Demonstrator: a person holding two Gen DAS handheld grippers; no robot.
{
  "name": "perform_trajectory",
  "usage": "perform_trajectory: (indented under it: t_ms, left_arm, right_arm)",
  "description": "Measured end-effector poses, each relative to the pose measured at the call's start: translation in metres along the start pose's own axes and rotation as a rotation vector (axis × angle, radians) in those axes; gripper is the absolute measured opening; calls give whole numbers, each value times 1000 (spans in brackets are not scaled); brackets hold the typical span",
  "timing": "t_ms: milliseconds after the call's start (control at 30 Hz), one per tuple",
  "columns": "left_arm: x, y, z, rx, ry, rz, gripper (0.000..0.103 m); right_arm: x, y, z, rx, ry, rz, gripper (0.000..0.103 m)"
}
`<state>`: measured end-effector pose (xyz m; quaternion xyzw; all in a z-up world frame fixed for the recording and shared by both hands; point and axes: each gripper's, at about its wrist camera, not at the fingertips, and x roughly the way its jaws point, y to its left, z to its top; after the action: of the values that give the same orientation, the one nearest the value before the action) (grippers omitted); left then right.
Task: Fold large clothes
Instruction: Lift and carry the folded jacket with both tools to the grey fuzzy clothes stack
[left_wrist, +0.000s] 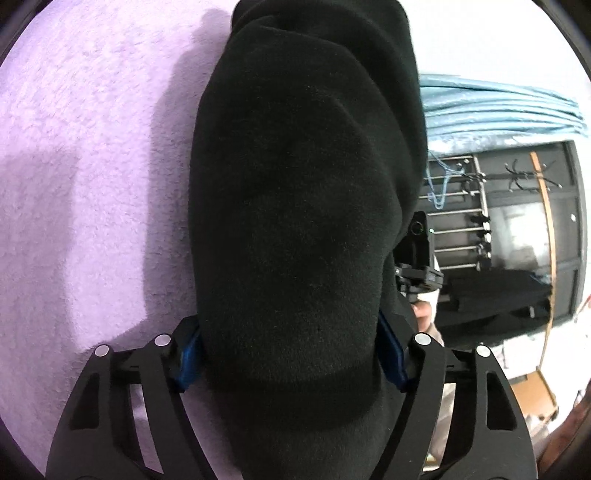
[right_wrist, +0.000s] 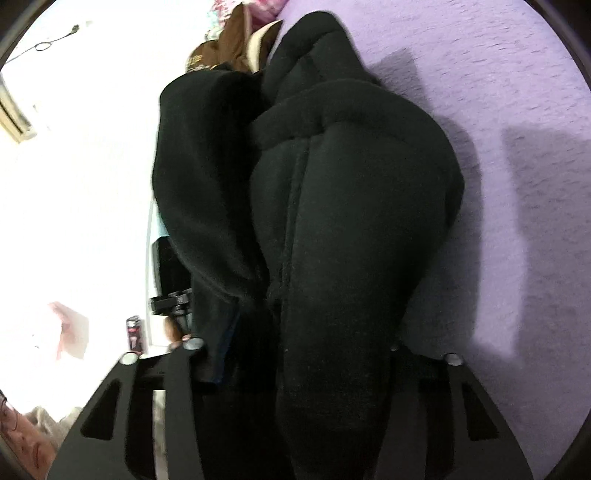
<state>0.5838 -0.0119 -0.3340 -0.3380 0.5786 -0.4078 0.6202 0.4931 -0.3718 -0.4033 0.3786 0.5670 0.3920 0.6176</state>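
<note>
A thick black fleece garment (left_wrist: 295, 206) lies bunched in folds on a lilac fluffy blanket (left_wrist: 85, 155). In the left wrist view it fills the whole gap between the blue pads (left_wrist: 190, 363), and my left gripper (left_wrist: 291, 354) is shut on the bundle. In the right wrist view the same black garment (right_wrist: 351, 221) runs between the fingers of my right gripper (right_wrist: 295, 350). The cloth covers the pads and is wedged tight between them. The other gripper's body (left_wrist: 417, 258) shows just beyond the garment's right edge, with a hand (left_wrist: 424, 314) below it.
The lilac blanket (right_wrist: 517, 184) spreads out beside the garment. A blue curtain (left_wrist: 498, 110), a metal rack (left_wrist: 458, 206) and a dark cabinet (left_wrist: 535, 240) stand at the right. A brown garment (right_wrist: 229, 48) lies past the black one. A small can (right_wrist: 135, 334) stands at the left.
</note>
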Motion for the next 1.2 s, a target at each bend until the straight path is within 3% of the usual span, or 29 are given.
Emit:
perform_trajectory:
  t_ms: [267,567,900,1200]
  left_arm:
    - [-10,-9,-10,-9,-38,-45,67]
    - [-59,-60,-45,18,-67,-75,67]
    - [-132,-112,-140,45,-73,-31,67]
    - [-149,-150,-234,44,-41,-31,67]
  right_arm:
    - [-1,11,-1,-25,-12,22,41]
    - [-2,73,-23,-52,38,-5,41]
    - [10,128,-116,-45,27,69,41]
    - [-10,156,-207,-45,-4,69,41]
